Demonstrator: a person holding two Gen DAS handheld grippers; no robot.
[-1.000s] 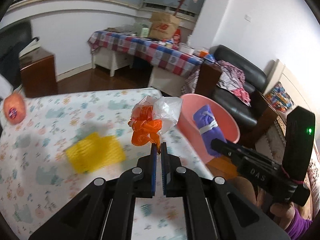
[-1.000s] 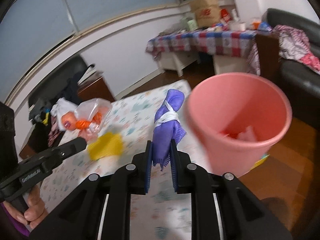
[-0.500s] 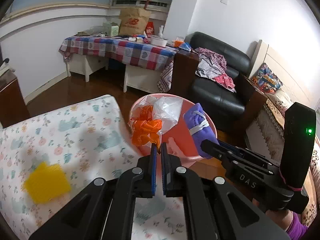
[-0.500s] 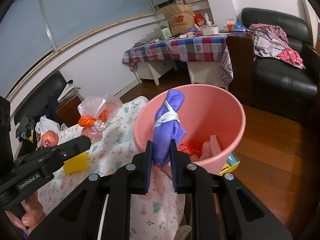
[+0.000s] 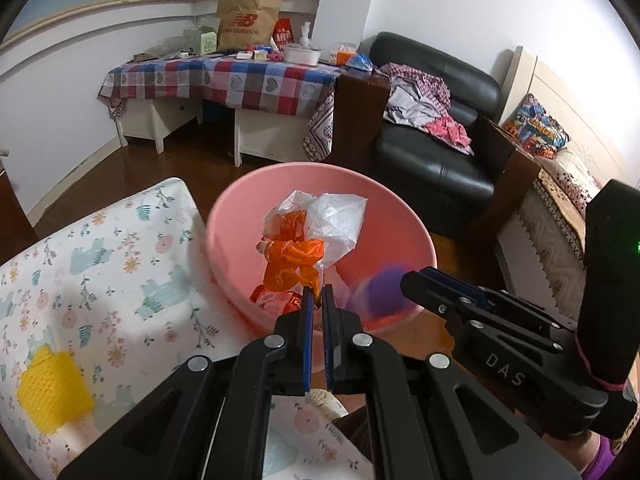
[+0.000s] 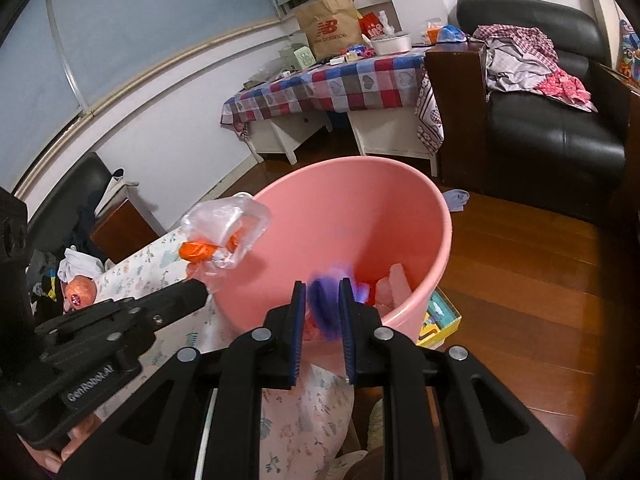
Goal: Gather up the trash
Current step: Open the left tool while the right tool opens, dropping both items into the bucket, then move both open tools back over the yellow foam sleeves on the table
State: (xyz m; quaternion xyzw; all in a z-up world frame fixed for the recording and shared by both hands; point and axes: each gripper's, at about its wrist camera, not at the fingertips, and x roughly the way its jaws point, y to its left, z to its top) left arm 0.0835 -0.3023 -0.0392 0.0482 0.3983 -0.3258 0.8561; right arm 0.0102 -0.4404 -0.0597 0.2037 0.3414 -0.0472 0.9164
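A pink bucket stands at the edge of the floral-sheeted surface. My left gripper is shut on a crumpled orange and clear plastic bag, which hangs over the bucket's mouth. My right gripper reaches over the near rim. A purple cloth bundle sits blurred between its pads, low inside the bucket. Red and clear scraps lie at the bucket's bottom.
A yellow mesh piece lies on the sheet at the left, and a round reddish fruit sits farther back. A yellow box is on the wooden floor beside the bucket. Behind are a checkered table and a black sofa.
Both grippers moved from above the sheet to over the bucket. The purple bundle, upright before, now sits low and blurred between the right fingers. The bag stays gripped.
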